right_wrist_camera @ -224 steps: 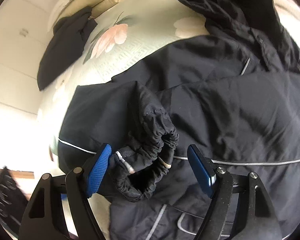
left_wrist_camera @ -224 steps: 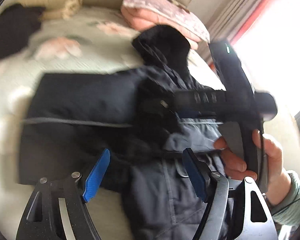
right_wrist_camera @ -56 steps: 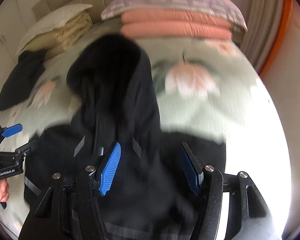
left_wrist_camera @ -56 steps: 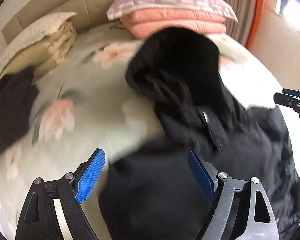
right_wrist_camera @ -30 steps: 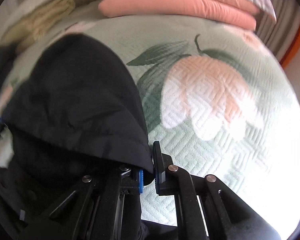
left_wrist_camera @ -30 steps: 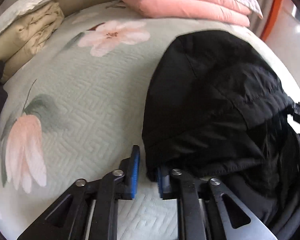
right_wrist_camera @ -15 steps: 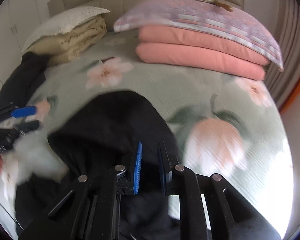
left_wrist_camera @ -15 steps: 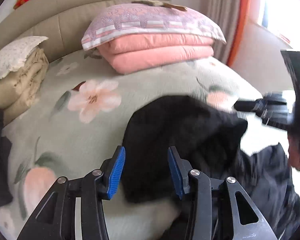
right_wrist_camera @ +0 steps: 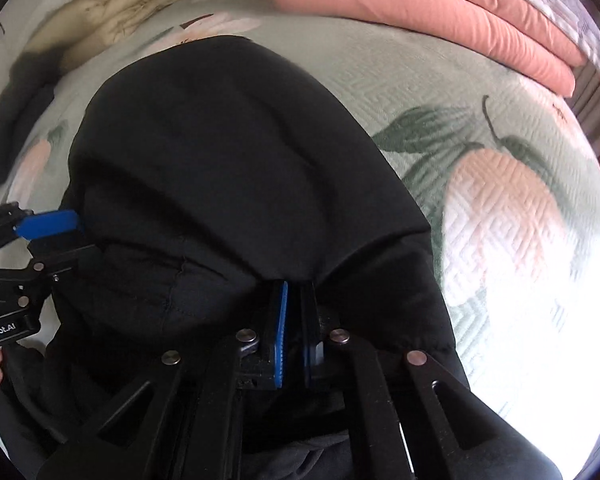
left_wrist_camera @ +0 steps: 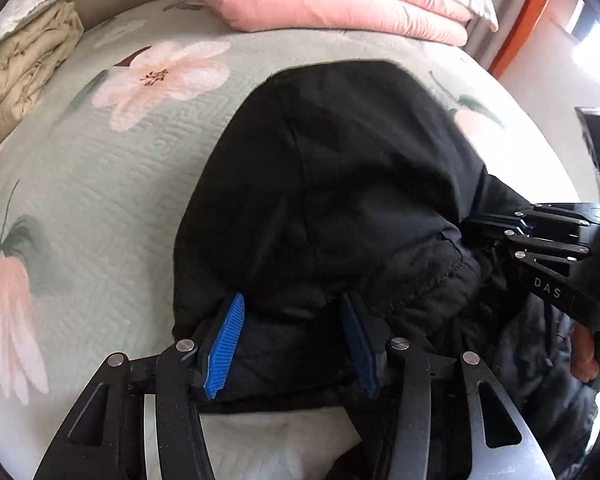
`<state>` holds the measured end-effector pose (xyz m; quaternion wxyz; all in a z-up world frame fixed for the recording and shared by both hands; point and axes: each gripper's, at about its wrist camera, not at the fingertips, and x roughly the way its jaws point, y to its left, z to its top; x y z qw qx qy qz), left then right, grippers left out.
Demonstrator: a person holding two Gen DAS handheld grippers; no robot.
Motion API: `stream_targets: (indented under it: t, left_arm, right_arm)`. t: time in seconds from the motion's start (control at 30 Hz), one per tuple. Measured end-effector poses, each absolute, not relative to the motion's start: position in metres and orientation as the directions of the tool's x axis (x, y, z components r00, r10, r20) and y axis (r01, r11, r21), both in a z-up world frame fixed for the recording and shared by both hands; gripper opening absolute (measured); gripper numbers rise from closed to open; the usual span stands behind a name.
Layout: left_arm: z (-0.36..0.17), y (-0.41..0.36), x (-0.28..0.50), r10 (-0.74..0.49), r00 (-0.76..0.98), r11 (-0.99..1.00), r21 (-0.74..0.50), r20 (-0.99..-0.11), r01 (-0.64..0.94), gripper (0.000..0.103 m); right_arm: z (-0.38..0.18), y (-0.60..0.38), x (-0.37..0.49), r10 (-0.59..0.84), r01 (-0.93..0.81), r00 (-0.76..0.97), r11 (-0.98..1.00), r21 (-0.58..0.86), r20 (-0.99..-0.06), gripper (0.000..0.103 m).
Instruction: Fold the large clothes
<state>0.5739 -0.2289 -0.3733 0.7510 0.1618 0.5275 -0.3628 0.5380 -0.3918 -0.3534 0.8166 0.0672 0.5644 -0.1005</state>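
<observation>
A black hooded jacket lies on the bed, its hood (left_wrist_camera: 340, 184) spread flat toward the headboard. My left gripper (left_wrist_camera: 292, 312) stands over the hood's lower left edge. Its jaws are opening, and the blue pads (left_wrist_camera: 226, 340) stand apart from the dark fabric between them. In the right wrist view the hood (right_wrist_camera: 220, 160) fills the middle. There my right gripper (right_wrist_camera: 294, 292) is shut, with folds of the hood's right edge gathered at its tips. Each gripper shows in the other's view: the right gripper (left_wrist_camera: 540, 236) and the left gripper (right_wrist_camera: 48, 236). The jacket's body is mostly hidden below the grippers.
The bed has a pale green floral quilt (left_wrist_camera: 100, 168). Folded pink blankets (left_wrist_camera: 332, 4) lie at the headboard, a beige folded blanket (left_wrist_camera: 24, 56) at the back left. Another dark garment (right_wrist_camera: 16, 120) rests at the left. A person's hand (left_wrist_camera: 588, 352) holds the right gripper.
Both grippers have come down close onto the hood since half a second ago. The left jaws have spread wider. The right jaws have closed on the hood's edge.
</observation>
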Motion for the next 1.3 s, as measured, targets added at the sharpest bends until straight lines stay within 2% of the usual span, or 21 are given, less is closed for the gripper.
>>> stream_targets:
  t: [0.07, 0.13, 0.17, 0.2, 0.27, 0.47, 0.53, 0.57, 0.6, 0.63, 0.67, 0.7, 0.73, 0.77, 0.8, 0.9, 1.1, 1.3]
  left_arm:
    - [-0.357, -0.215, 0.578, -0.418, 0.181, 0.680, -0.174, -0.890, 0.712, 0.053]
    - [-0.343, -0.204, 0.586, -0.442, 0.216, 0.690, -0.176, -0.871, 0.702, 0.054]
    - [-0.337, -0.200, 0.591, -0.450, 0.238, 0.703, -0.177, -0.861, 0.688, 0.059]
    - [-0.332, -0.195, 0.597, -0.460, 0.253, 0.719, -0.190, -0.851, 0.668, 0.062]
    - [-0.335, -0.190, 0.611, -0.475, 0.248, 0.753, -0.244, -0.845, 0.611, 0.068]
    - [-0.387, -0.196, 0.641, -0.430, 0.108, 0.813, -0.333, -0.896, 0.477, 0.068]
    - [-0.399, -0.196, 0.642, -0.455, 0.070, 0.811, -0.381, -0.888, 0.444, 0.068]
    - [-0.400, -0.195, 0.642, -0.465, 0.072, 0.810, -0.391, -0.882, 0.437, 0.068]
    - [-0.399, -0.194, 0.641, -0.480, 0.084, 0.804, -0.400, -0.873, 0.439, 0.068]
    - [-0.398, -0.194, 0.639, -0.492, 0.084, 0.796, -0.409, -0.866, 0.447, 0.060]
    - [-0.396, -0.193, 0.634, -0.508, 0.076, 0.782, -0.422, -0.858, 0.459, 0.032]
    - [-0.392, -0.195, 0.626, -0.507, 0.075, 0.771, -0.413, -0.859, 0.485, 0.027]
    - [-0.386, -0.196, 0.622, -0.497, 0.108, 0.773, -0.382, -0.861, 0.507, 0.016]
    - [-0.377, -0.195, 0.616, -0.501, 0.137, 0.765, -0.364, -0.855, 0.531, 0.011]
    - [-0.370, -0.192, 0.612, -0.512, 0.154, 0.758, -0.360, -0.845, 0.544, 0.010]
    - [-0.338, -0.177, 0.596, -0.569, 0.199, 0.722, -0.368, -0.798, 0.586, 0.009]
    - [-0.277, -0.139, 0.533, -0.639, 0.256, 0.659, -0.345, -0.725, 0.668, 0.007]
    - [-0.241, -0.091, 0.454, -0.672, 0.289, 0.621, -0.306, -0.682, 0.722, 0.007]
  right_arm:
    - [-0.337, -0.397, 0.528, -0.059, 0.215, 0.364, 0.976, 0.023, -0.929, 0.004]
    - [-0.315, -0.409, 0.517, -0.040, 0.216, 0.407, 0.975, 0.054, -0.913, 0.012]
    - [-0.306, -0.416, 0.515, -0.037, 0.229, 0.428, 0.971, 0.069, -0.903, 0.020]
    - [-0.301, -0.423, 0.513, -0.042, 0.244, 0.442, 0.967, 0.075, -0.896, 0.034]
    - [-0.295, -0.441, 0.514, -0.078, 0.298, 0.457, 0.952, 0.069, -0.886, 0.048]
    - [-0.342, -0.476, 0.529, 0.017, 0.387, 0.347, 0.908, 0.159, -0.938, 0.049]
    - [-0.351, -0.485, 0.527, 0.032, 0.409, 0.355, 0.893, 0.187, -0.934, 0.057]
    - [-0.355, -0.485, 0.527, 0.053, 0.416, 0.359, 0.885, 0.210, -0.932, 0.064]
    - [-0.358, -0.488, 0.525, 0.079, 0.414, 0.363, 0.879, 0.236, -0.928, 0.063]
    - [-0.360, -0.486, 0.525, 0.108, 0.399, 0.371, 0.878, 0.263, -0.922, 0.058]
    - [-0.359, -0.482, 0.525, 0.114, 0.378, 0.369, 0.888, 0.261, -0.922, 0.039]
    - [-0.357, -0.480, 0.526, 0.095, 0.368, 0.370, 0.898, 0.240, -0.924, 0.034]
    - [-0.350, -0.471, 0.523, 0.059, 0.350, 0.380, 0.914, 0.203, -0.923, 0.030]
    - [-0.342, -0.466, 0.521, 0.035, 0.338, 0.388, 0.924, 0.178, -0.921, 0.026]
    - [-0.335, -0.462, 0.517, 0.016, 0.330, 0.399, 0.930, 0.160, -0.917, 0.021]
    - [-0.306, -0.453, 0.497, -0.019, 0.298, 0.447, 0.946, 0.129, -0.894, 0.018]
    - [-0.242, -0.401, 0.444, -0.094, 0.245, 0.554, 0.968, 0.054, -0.827, 0.015]
    - [-0.192, -0.349, 0.360, -0.128, 0.251, 0.643, 0.967, 0.050, -0.755, 0.012]
